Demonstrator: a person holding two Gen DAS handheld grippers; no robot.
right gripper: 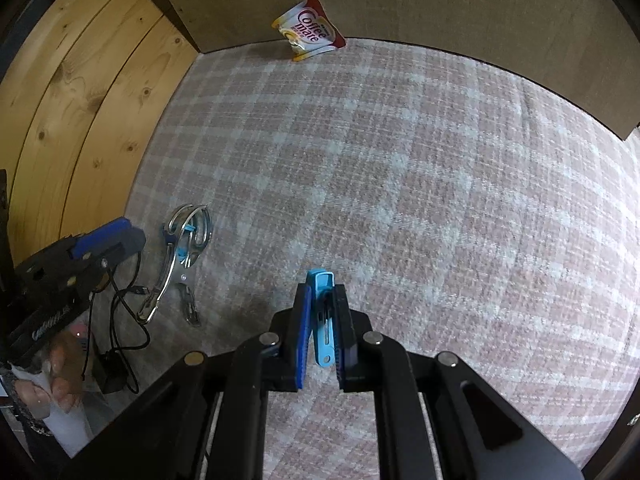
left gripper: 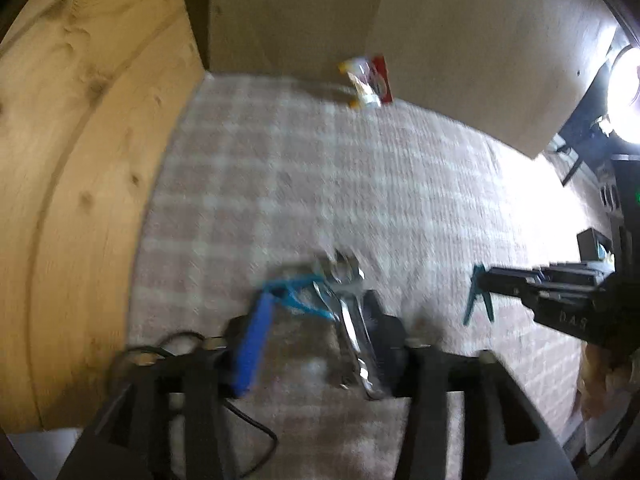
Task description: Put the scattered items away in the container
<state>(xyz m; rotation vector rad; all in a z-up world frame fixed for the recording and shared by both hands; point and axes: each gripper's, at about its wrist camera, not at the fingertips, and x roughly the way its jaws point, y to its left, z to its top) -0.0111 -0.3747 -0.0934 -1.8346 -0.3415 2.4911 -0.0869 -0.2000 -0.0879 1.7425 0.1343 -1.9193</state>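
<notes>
Right gripper [right gripper: 320, 320] clamps our blue clip [right gripper: 322, 316] while the left gripper [left gripper: 316, 344] gapes above the metal clamp [right gripper: 176, 264] at nine o'clock; next, we judge, find the container.

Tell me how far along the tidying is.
Nothing looks put away yet; no container is visible. In hand: the right gripper is shut on a blue clip. Left: the metal clamp below the open left gripper, and the Coffee mate sachet.
</notes>
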